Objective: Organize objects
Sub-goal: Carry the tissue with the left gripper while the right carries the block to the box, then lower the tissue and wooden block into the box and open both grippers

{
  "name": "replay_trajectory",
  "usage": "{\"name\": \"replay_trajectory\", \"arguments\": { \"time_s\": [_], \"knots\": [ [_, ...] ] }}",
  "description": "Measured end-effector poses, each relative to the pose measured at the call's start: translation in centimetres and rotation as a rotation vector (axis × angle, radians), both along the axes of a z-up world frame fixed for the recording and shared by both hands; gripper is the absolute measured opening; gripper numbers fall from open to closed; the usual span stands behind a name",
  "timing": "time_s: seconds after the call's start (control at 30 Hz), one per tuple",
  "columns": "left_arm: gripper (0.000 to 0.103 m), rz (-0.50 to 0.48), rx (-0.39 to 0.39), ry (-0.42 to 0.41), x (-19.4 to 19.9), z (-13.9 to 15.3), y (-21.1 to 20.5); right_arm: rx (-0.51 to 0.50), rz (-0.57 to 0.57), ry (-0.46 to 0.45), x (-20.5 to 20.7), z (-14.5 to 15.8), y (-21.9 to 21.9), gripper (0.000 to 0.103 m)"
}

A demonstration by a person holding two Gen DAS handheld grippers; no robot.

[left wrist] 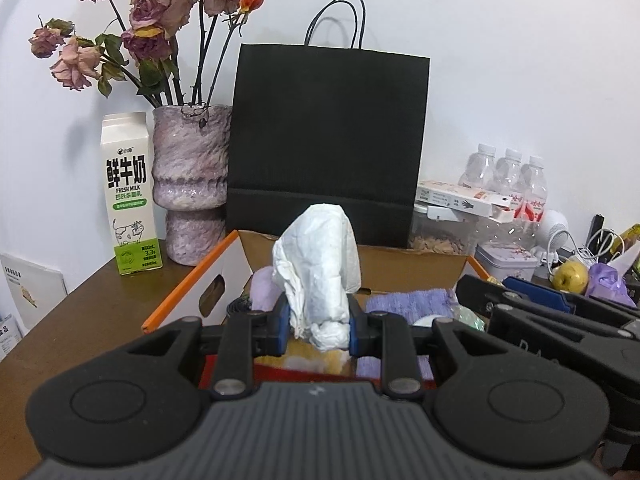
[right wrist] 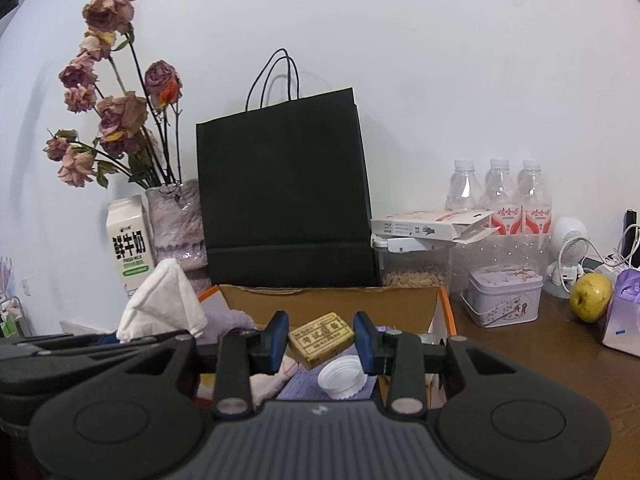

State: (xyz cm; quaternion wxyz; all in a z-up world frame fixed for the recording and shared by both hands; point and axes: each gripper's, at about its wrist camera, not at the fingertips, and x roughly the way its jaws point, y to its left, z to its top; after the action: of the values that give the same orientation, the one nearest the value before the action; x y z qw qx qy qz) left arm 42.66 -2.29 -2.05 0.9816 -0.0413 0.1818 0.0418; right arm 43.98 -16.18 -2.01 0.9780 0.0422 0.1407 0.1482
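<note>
Clamped between my left gripper (left wrist: 318, 330) pads is a crumpled white tissue (left wrist: 316, 276), soft and creased, rising upright above the open cardboard box (left wrist: 188, 292) with orange edges. Purple towel cloth (left wrist: 408, 304) lies inside. At eleven o'clock stands a mottled purple ceramic vase (left wrist: 192, 184), with a milk carton (left wrist: 130, 196) beside it; at twelve, a matte black paper bag (left wrist: 328, 140).

From the right wrist, my right gripper (right wrist: 320, 342) pinches a small yellowish rectangular soap bar (right wrist: 321, 340), held tilted over the box (right wrist: 436, 304). Just below it, at six o'clock, lies a white ribbed bottle cap (right wrist: 342, 378) on purple cloth (right wrist: 304, 384).
</note>
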Motion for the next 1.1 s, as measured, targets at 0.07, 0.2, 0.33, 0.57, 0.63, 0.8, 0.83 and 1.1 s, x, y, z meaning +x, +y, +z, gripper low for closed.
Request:
{"name": "replay_trajectory", "arguments": {
  "time_s": [0.07,0.2,0.33,0.57,0.63,0.8,0.83,1.1],
  "knots": [
    [0.027,0.0,-0.001,-0.004,0.7,0.1,0.1,-0.002,-0.002,0.0,0.6,0.0,0.0,0.034],
    [0.027,-0.001,0.003,-0.011,1.9,0.2,0.2,-0.008,-0.003,-0.001,1.9,-0.1,0.1,0.034],
    [0.027,0.003,0.009,-0.009,3.4,-0.1,0.5,-0.015,0.0,0.0,3.3,-0.3,0.3,0.034],
    [0.027,0.016,0.022,-0.01,5.9,-0.4,1.2,-0.031,0.0,0.005,5.4,-0.8,0.7,0.034],
    [0.027,0.016,0.025,-0.011,6.5,-0.4,1.4,-0.038,0.002,0.008,5.9,-1.0,1.0,0.034],
    [0.027,0.012,0.024,-0.01,7.9,-0.5,1.8,-0.045,-0.002,0.025,7.1,-1.5,1.2,0.034],
    [0.028,0.008,0.024,-0.01,8.1,-0.6,1.9,-0.047,-0.003,0.029,7.3,-1.6,1.3,0.034],
    [0.064,0.034,0.045,-0.022,8.2,-1.1,2.2,-0.054,-0.004,0.052,7.4,-2.2,1.3,0.043]
  ]
}}
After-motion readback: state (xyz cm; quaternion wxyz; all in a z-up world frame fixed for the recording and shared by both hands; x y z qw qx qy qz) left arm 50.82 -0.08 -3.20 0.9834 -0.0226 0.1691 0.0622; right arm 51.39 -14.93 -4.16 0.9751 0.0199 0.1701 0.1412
